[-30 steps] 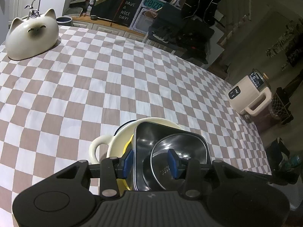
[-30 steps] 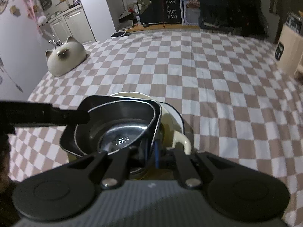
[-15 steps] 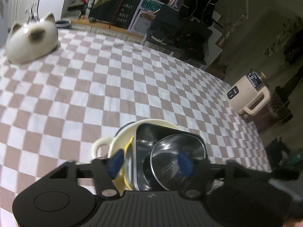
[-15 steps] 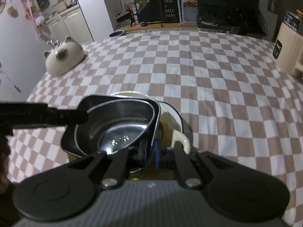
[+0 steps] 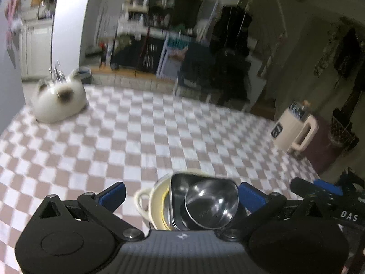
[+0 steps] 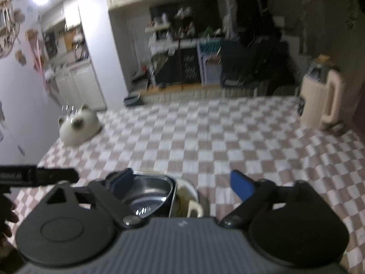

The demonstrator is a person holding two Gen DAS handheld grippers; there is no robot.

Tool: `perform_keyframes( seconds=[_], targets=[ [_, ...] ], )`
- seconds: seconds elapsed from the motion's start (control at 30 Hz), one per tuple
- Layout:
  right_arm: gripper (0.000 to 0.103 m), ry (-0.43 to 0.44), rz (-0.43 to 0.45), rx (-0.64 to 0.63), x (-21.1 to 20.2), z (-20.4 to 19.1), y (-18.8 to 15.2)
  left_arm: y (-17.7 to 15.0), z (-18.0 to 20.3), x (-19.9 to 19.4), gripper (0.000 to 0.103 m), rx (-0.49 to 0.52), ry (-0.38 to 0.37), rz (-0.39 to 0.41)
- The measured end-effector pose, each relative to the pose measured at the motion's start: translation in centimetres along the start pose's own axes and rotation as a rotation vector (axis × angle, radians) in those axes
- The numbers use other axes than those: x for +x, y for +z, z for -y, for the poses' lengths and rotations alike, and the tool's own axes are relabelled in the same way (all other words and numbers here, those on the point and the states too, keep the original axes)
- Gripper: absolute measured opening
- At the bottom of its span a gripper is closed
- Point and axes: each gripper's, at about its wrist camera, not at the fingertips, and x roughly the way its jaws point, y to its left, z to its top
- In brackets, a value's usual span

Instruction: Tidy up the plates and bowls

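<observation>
blurred frames, stacked bowls (image 5: 205, 203) half hidden

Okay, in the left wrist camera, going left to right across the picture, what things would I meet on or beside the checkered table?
Cat-shaped white dish → cream handled pot → steel tray nested in it → round steel bowl → cream jug beside the table.

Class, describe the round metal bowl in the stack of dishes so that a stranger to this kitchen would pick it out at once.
Start at the checked tablecloth and find the one stack of dishes at its near edge. A cream pot with a loop handle is at the bottom, and a dark square tray sits in it. The round metal bowl lies on top: the only shiny, circular piece.
</observation>
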Motion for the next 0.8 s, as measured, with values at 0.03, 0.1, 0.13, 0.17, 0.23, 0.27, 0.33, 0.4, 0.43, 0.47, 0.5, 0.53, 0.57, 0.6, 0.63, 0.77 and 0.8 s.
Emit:
perform_keyframes(
  seconds=[0.03,0.1,0.13,0.17,0.23,0.27,0.33,0.4,0.43,0.47,0.5,0.53,0.57,0.6,0.63,0.77,0.8],
  targets=[
    [0.102,-0.003,0.024,0.000,-0.7,0.1,-0.1,-0.1,0.0,-1.0,0.103,-0.001,-0.007,0.032],
    [0.102,-0.015,0.081,-0.005,-2.3,0.2,-0.4,-0.3,0.0,-2.6,0.103,-0.008,-0.027,0.077],
    [0.102,-0.024,0.106,-0.004,-3.0,0.2,-0.6,-0.4,0.0,-3.2,0.103,-0.012,-0.035,0.092],
    [0.102,-0.032,0.123,-0.003,-3.5,0.3,-0.9,-0.6,0.1,-3.9,0.103,-0.011,-0.039,0.106],
    [0.102,-0.041,0.145,-0.002,-4.8,0.4,-1.5,-1.1,0.4,-5.1,0.103,0.011,-0.001,0.126],
    [0.102,-0.048,0.149,-0.001,-5.4,0.4,-1.9,-1.3,0.9,-5.7,0.103,0.037,0.039,0.138],
    [0.102,-0.063,0.151,-0.007,-6.5,0.4,-2.7,-2.0,1.8,-6.8,0.103,0.106,0.102,0.161],
    [0.102,-0.060,0.154,-0.031,-7.5,0.4,-3.7,-3.0,2.5,-7.7,0.103,0.164,0.115,0.172],
    [0.102,-0.055,0.154,-0.047,-7.8,0.3,-4.2,-3.6,2.7,-8.1,0.103,0.183,0.101,0.171],
    [0.102,-0.055,0.153,-0.059,-8.1,0.2,-4.6,-4.1,2.8,-8.3,0.103,0.197,0.090,0.167],
    [0.102,-0.059,0.150,-0.070,-8.2,0.1,-5.0,-4.6,2.9,-8.4,0.103,0.210,0.088,0.161],
    [0.102,-0.068,0.149,-0.074,-8.5,0.1,-5.4,-5.2,3.0,-8.6,0.103,0.223,0.092,0.155],
    [0.102,-0.079,0.147,-0.075,-8.6,0.2,-5.6,-5.9,3.2,-8.6,0.103,0.237,0.105,0.149],
    [0.102,-0.090,0.146,-0.075,-8.7,0.2,-5.8,-6.3,3.2,-8.6,0.103,0.246,0.119,0.146],
    [0.102,-0.097,0.146,-0.076,-8.9,0.2,-6.0,-6.8,3.3,-8.6,0.103,0.251,0.131,0.143],
    [0.102,-0.098,0.151,-0.102,-9.5,0.0,-6.9,-8.5,3.4,-9.1,0.103,0.251,0.190,0.154],
    [0.102,-0.092,0.145,-0.112,-9.6,0.0,-7.1,-8.8,3.6,-9.2,0.103,0.256,0.220,0.167]
  ],
)
